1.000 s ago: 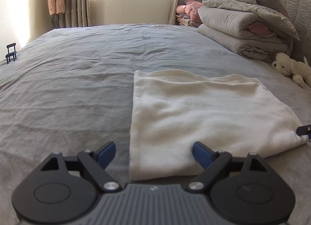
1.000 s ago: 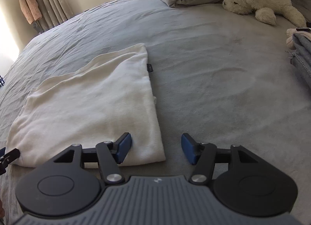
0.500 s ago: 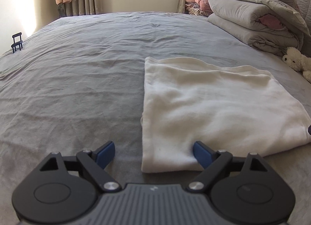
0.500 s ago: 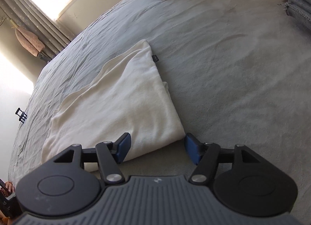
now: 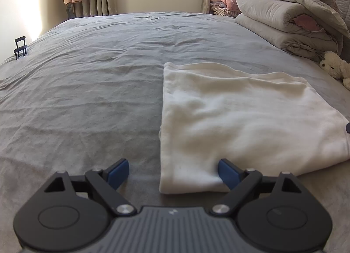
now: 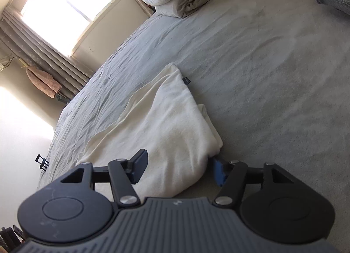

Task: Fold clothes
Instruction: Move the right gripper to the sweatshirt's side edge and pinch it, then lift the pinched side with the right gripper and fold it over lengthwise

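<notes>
Left gripper (image 5: 171, 173): jaws apart, straddling near left corner of white cloth (image 5: 236, 122) on grey bed (image 5: 87, 100). Right gripper (image 6: 178, 166): just widened, cloth's corner (image 6: 175, 135) between, contact unclear; right fingertip (image 6: 218, 171) partly hidden.

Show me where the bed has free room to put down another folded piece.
Free: grey bedsheet left of the folded cream fleece garment, up to the window wall. Crowded: the headboard side, with rolled grey duvets and white plush toy.
</notes>
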A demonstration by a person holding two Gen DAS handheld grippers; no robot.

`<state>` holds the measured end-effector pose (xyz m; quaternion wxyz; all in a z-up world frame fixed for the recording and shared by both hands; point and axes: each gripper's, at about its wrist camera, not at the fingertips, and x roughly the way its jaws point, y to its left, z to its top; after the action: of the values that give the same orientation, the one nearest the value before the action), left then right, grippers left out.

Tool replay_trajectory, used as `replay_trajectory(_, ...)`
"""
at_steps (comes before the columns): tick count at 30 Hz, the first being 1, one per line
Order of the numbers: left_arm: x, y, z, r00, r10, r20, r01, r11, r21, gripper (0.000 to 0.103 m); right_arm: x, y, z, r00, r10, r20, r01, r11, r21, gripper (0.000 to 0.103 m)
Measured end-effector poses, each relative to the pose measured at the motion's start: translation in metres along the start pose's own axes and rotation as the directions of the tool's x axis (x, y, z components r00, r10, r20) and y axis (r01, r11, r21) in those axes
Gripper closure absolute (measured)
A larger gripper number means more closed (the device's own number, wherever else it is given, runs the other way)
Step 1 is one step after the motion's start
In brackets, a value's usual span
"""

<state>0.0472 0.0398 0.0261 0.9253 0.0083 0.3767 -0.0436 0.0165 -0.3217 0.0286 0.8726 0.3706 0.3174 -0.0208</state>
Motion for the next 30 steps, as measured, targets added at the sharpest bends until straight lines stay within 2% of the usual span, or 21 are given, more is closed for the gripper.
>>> replay_trajectory(4, 0.0, 0.0, 0.0, 1.0, -0.001, -0.003, 0.001, 1.0, -0.002, 0.013, 0.004, 0.001, -0.002, 1.0, -0.003, 0.006, 0.003, 1.0, -0.005, 0.048)
replay_trajectory(6, 0.001, 0.0, 0.0, 1.0, 0.0, -0.003, 0.0, 1.0, 0.0, 0.012, 0.009, 0.003, -0.003, 0.999, -0.044, 0.004, 0.044, 0.999, -0.025, 0.064)
replay_trajectory(8, 0.001, 0.0, 0.0, 1.0, 0.0, -0.004, 0.0, 1.0, 0.0, 0.012, 0.009, 0.005, -0.004, 0.998, -0.066, 0.015, 0.067, 0.997, -0.046, 0.069)
replay_trajectory(10, 0.001, 0.0, 0.001, 1.0, 0.0, -0.005, 0.0, 1.0, -0.001, 0.012, 0.004, 0.012, -0.004, 0.997, -0.062, 0.051, 0.066, 0.994, -0.081, 0.08)
replay_trajectory(12, 0.001, -0.001, 0.0, 1.0, 0.002, -0.004, -0.002, 1.0, 0.0, 0.012, -0.004, 0.021, -0.005, 0.994, -0.045, 0.103, 0.059, 0.99, -0.13, 0.082)
replay_trajectory(14, 0.001, -0.001, 0.0, 1.0, 0.003, -0.004, -0.003, 1.0, 0.002, 0.012, -0.009, 0.028, -0.005, 0.992, -0.027, 0.121, 0.047, 0.985, -0.164, 0.082)
replay_trajectory(16, 0.001, -0.001, 0.0, 1.0, 0.004, -0.003, -0.004, 1.0, 0.002, 0.012, -0.003, 0.025, -0.006, 0.994, -0.057, 0.093, 0.071, 0.986, -0.151, 0.079)
replay_trajectory(17, 0.001, -0.001, 0.0, 1.0, 0.005, -0.003, -0.005, 1.0, 0.002, 0.012, 0.002, 0.019, -0.007, 0.994, -0.078, 0.078, 0.087, 0.988, -0.125, 0.079)
replay_trajectory(19, 0.002, -0.001, 0.0, 1.0, 0.006, -0.003, -0.006, 1.0, 0.003, 0.012, 0.012, 0.003, -0.007, 0.997, -0.072, 0.032, 0.073, 0.996, -0.044, 0.078)
replay_trajectory(21, 0.001, -0.001, 0.0, 1.0, 0.005, -0.004, -0.005, 1.0, 0.002, 0.012, 0.013, -0.002, -0.008, 0.998, -0.052, 0.026, 0.052, 0.999, 0.003, 0.078)
replay_trajectory(23, 0.001, 0.0, 0.0, 1.0, 0.004, -0.005, -0.004, 1.0, 0.001, 0.012, 0.009, 0.004, -0.008, 0.998, -0.045, 0.047, 0.046, 0.999, -0.021, 0.078)
replay_trajectory(25, 0.001, 0.0, 0.0, 1.0, 0.003, -0.006, -0.003, 1.0, 0.0, 0.012, -0.001, 0.019, -0.009, 0.993, -0.034, 0.11, 0.044, 0.995, -0.088, 0.084)
replay_trajectory(27, 0.001, 0.0, 0.0, 1.0, 0.004, -0.007, -0.004, 1.0, 0.0, 0.011, -0.009, 0.031, -0.01, 0.988, -0.008, 0.152, 0.032, 0.987, -0.156, 0.084)
replay_trajectory(28, 0.002, 0.0, 0.0, 1.0, 0.004, -0.007, -0.004, 1.0, 0.0, 0.011, -0.009, 0.034, -0.01, 0.989, -0.002, 0.145, 0.026, 0.986, -0.167, 0.084)
replay_trajectory(30, 0.002, 0.0, 0.0, 1.0, 0.004, -0.007, -0.004, 1.0, -0.001, 0.011, -0.001, 0.028, -0.009, 0.993, -0.041, 0.115, 0.057, 0.989, -0.135, 0.081)
